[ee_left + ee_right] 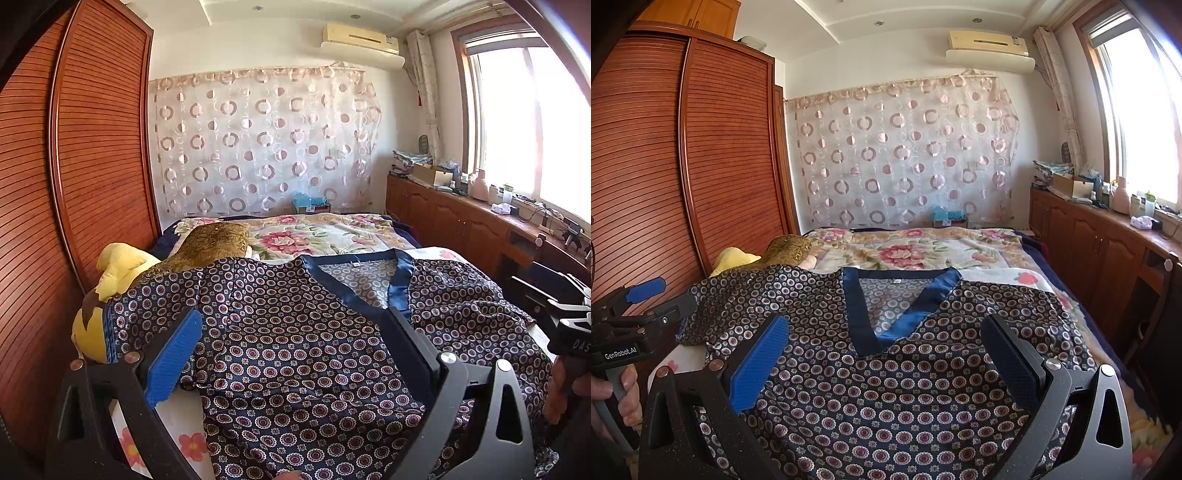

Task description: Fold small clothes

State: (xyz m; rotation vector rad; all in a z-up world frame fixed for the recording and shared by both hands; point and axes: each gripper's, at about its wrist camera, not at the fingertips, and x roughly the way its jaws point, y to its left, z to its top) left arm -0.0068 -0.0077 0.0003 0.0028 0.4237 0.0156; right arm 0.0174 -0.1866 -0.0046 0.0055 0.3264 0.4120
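Observation:
A dark navy patterned top with a blue satin V-neck collar lies spread flat on the bed, collar toward the far end. Its left sleeve drapes over a yellow plush toy. My left gripper hovers open over the top's left half, blue pads wide apart, nothing between them. My right gripper is open over the chest, just below the collar. In the right wrist view the left gripper shows at the far left, held by a hand.
The bed carries a floral blanket beyond the top. A slatted wooden wardrobe stands along the left. Low wooden cabinets with bottles and boxes line the right under a window. A gold-brown cushion lies by the plush toy.

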